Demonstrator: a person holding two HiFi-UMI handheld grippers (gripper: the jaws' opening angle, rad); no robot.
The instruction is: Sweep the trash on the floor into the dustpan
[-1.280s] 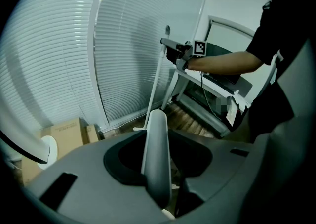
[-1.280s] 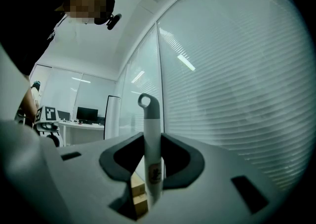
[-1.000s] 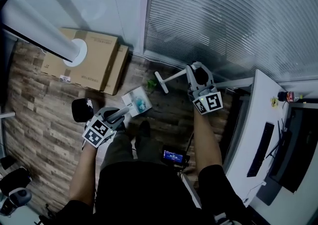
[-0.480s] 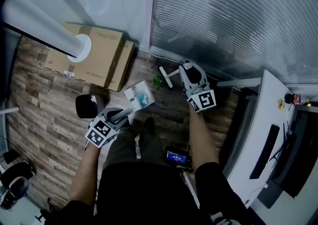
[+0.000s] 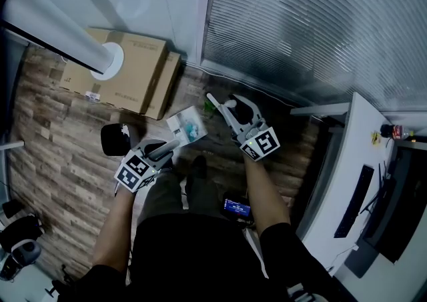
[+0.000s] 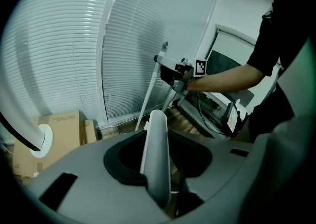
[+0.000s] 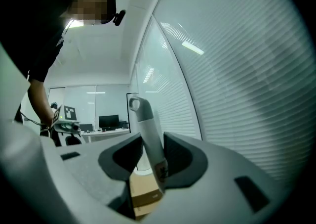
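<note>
Left tongs (image 5: 162,154) clamped on dustpan handle (image 6: 157,158), right tongs (image 5: 232,109) on broom handle (image 7: 147,136); I see bluish trash (image 5: 191,130) lying in dustpan (image 5: 175,123).

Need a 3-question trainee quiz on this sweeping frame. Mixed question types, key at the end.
1. True or false: the left gripper is shut on the white dustpan handle.
2. The right gripper grips: A) the grey broom handle, B) a spray bottle, C) a folded towel?
3. What lies in the white plastic dustpan?
Key: 1 true; 2 A; 3 a teal piece of trash.
</note>
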